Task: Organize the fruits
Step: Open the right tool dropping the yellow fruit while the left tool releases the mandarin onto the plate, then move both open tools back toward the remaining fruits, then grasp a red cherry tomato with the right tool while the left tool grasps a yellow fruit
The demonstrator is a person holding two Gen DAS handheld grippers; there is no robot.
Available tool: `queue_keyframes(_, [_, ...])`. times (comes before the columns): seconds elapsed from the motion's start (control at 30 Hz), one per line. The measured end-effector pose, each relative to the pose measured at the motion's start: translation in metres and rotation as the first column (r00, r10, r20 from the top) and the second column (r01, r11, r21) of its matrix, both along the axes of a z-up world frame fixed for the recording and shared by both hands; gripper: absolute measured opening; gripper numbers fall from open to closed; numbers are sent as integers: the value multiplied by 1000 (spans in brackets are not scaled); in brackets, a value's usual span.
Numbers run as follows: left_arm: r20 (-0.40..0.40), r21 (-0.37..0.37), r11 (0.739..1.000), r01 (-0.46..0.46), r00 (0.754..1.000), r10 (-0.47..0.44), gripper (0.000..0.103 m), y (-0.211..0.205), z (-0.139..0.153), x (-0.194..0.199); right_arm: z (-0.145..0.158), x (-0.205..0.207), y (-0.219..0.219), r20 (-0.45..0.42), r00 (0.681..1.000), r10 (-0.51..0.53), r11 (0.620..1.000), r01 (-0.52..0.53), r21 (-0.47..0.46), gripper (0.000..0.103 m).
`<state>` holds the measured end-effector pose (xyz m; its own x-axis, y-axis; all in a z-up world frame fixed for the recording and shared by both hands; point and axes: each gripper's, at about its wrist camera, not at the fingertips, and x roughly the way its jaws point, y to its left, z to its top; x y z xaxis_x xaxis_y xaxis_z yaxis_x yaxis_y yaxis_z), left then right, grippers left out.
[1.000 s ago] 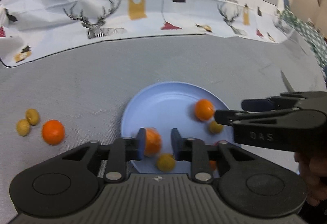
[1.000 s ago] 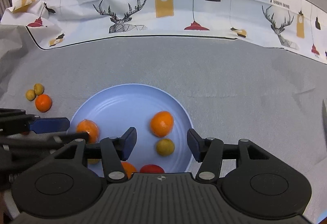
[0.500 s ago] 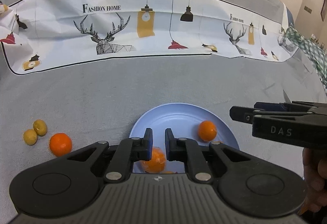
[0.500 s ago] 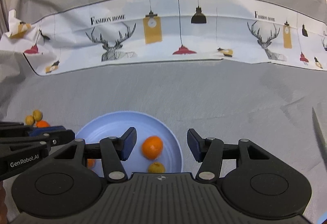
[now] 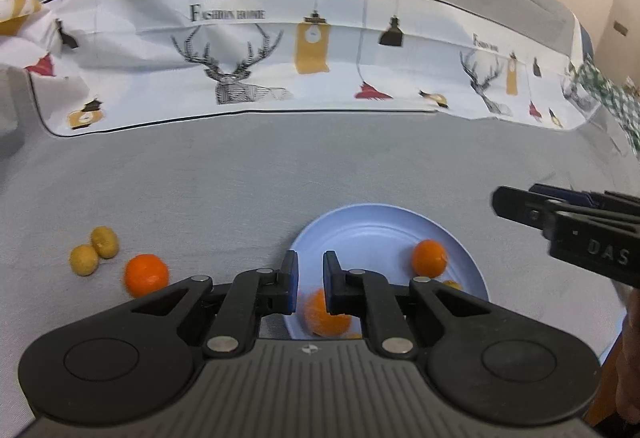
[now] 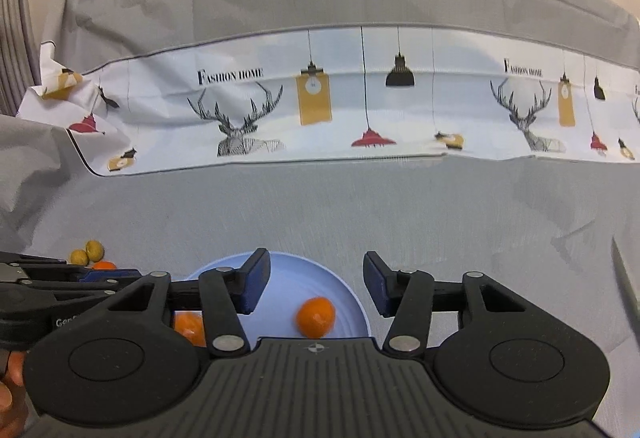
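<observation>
A light blue plate lies on the grey cloth and shows in the right wrist view too. On it lie two oranges and a small yellow fruit. One orange and two small yellow fruits lie on the cloth to the left. My left gripper is nearly shut and empty, above the plate's near edge. My right gripper is open and empty over the plate, above an orange.
A white printed cloth strip with deer and lamps runs across the back. A green checked cloth lies at the far right. A grey blade-like object lies at the right edge of the right wrist view.
Both grippers have pulled back and up from the plate. The left gripper let go of an orange onto the plate and its jaws closed to a narrow gap.
</observation>
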<state>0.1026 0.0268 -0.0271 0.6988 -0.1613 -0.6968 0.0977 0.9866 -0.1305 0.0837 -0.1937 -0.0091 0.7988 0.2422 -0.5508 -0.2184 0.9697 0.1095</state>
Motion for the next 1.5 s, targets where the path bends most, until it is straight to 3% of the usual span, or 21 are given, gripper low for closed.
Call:
queue_keyframes(0.1, [27,-23,999,-44,999,44,14,19,9,-2,6,-6,4,33,999,14,1000,-15,18,27])
queue_keyframes(0.17, [64,-47,990,-130,989,132,14,45,20,-5,10,-10,8,52,998,20,999,-22,36,22])
queue_keyframes(0.27, [46,-173,934,-313,945,325,14,108,29,-11,14,-12,16,63,997,48,996,-53,78,21])
queue_keyframes(0.37, [-14,-229,868,-440,894,449,14,161,30,-16,14,-10,32,50,994,95,991,-99,94,22])
queue_keyframes(0.43, [-52,-244,846,-475,877,477,14,183,27,-18,13,-9,47,42,990,137,985,-140,97,22])
queue_keyframes(0.5, [-77,-245,839,-485,873,482,14,193,25,-19,12,-10,66,31,981,190,976,-192,99,22])
queue_keyframes(0.67, [-93,-248,850,-465,884,457,15,202,25,-16,-1,-11,129,-34,943,331,939,-326,113,22])
queue_keyframes(0.77, [-129,-230,873,-431,902,411,19,204,16,-4,-15,-14,175,-82,908,411,911,-406,70,27])
queue_keyframes(0.83, [-155,-218,890,-401,914,374,25,204,7,2,-23,-16,195,-109,888,447,894,-445,45,39])
queue_keyframes(0.93, [-189,-213,903,-372,923,336,27,204,-4,9,-37,-13,219,-176,863,474,879,-476,32,49])
queue_keyframes(1.0, [-194,-191,917,-350,929,315,26,203,-8,12,-44,-10,230,-204,849,487,869,-495,12,49])
queue_keyframes(1.17, [-205,-164,933,-320,936,285,28,202,-18,21,-63,4,248,-256,853,454,879,-477,-31,49])
queue_keyframes(1.2, [-210,-155,937,-314,937,280,30,200,-20,24,-66,6,249,-271,849,454,878,-478,-25,48])
queue_keyframes(1.27, [-210,-140,944,-298,941,265,43,196,-23,28,-71,7,252,-288,836,467,869,-495,-26,36])
queue_keyframes(1.33, [-202,-120,952,-280,946,253,49,191,-26,33,-71,6,253,-277,831,482,857,-513,-46,31])
queue_keyframes(1.5, [-204,-87,962,-259,950,237,49,181,-33,45,-59,3,234,-244,848,471,868,-495,-44,31])
